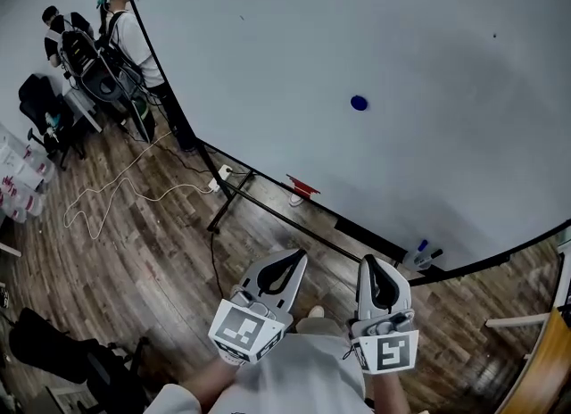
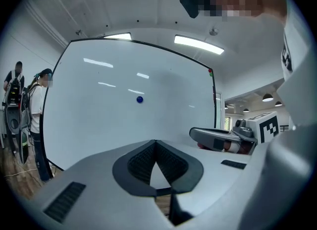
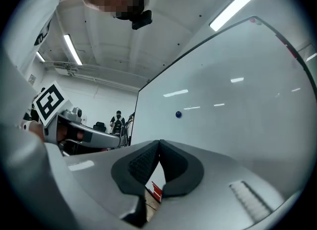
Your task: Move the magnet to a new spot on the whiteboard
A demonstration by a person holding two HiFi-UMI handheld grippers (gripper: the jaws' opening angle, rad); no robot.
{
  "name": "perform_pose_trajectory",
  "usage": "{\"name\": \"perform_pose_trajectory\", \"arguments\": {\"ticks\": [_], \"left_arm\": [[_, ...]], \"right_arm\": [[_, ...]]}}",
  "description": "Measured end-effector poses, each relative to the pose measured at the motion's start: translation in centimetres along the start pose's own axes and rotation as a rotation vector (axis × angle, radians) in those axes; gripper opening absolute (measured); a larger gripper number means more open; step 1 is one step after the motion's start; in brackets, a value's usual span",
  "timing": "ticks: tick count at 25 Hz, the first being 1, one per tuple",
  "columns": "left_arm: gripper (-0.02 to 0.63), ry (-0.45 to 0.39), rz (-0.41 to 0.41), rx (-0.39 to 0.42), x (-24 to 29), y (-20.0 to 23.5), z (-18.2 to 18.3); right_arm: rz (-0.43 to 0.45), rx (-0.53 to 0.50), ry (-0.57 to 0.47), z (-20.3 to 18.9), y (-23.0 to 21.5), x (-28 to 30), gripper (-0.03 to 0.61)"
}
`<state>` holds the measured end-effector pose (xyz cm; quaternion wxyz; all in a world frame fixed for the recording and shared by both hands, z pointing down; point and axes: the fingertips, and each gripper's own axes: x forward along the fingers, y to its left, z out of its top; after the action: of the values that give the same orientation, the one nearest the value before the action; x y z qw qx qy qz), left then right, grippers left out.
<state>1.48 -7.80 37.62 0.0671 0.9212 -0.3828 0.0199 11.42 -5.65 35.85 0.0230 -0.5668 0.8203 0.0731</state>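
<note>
Magnet (image 1: 359, 103), blue, sitting on whiteboard (image 1: 294, 37), right of centre in the head frame. Left gripper (image 1: 287, 269) and right gripper (image 1: 375, 277) are hovering low in frame, both clenched, gripping nothing, well apart from it; right gripper is lying almost directly below, likely nearer.

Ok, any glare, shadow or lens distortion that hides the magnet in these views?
Head view: fisheye bows the whiteboard edges, a soft shadow darkens its right part, magnet clear. Left gripper view: ceiling-light streaks reflect above the magnet, none over it; corners vignetted. Right gripper view: a streak lies just beside the small magnet, not over it.
</note>
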Motion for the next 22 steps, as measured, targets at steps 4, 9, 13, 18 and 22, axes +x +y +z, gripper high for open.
{"name": "perform_pose_trajectory", "arguments": {"ticks": [4,9,13,18,22], "left_arm": [[0.0,-0.004,0.032,-0.001,2.0,-0.2,0.3],[0.0,0.005,0.048,-0.004,2.7,0.1,0.5],[0.0,0.014,0.024,-0.004,3.2,0.3,0.7],[0.0,0.0,0.005,-0.003,3.8,1.2,2.1],[0.0,-0.018,-0.011,0.001,4.7,1.7,3.6]], "right_arm": [[0.031,0.0,-0.018,0.4,-1.8,0.9,0.0],[0.024,0.016,-0.007,-0.1,-2.9,1.3,0.0],[-0.016,0.042,0.0,-1.2,-3.6,1.0,0.0],[-0.045,0.081,-0.024,-1.7,-3.8,1.2,0.0],[-0.054,0.072,-0.03,-1.4,-3.7,1.8,0.0]]}}
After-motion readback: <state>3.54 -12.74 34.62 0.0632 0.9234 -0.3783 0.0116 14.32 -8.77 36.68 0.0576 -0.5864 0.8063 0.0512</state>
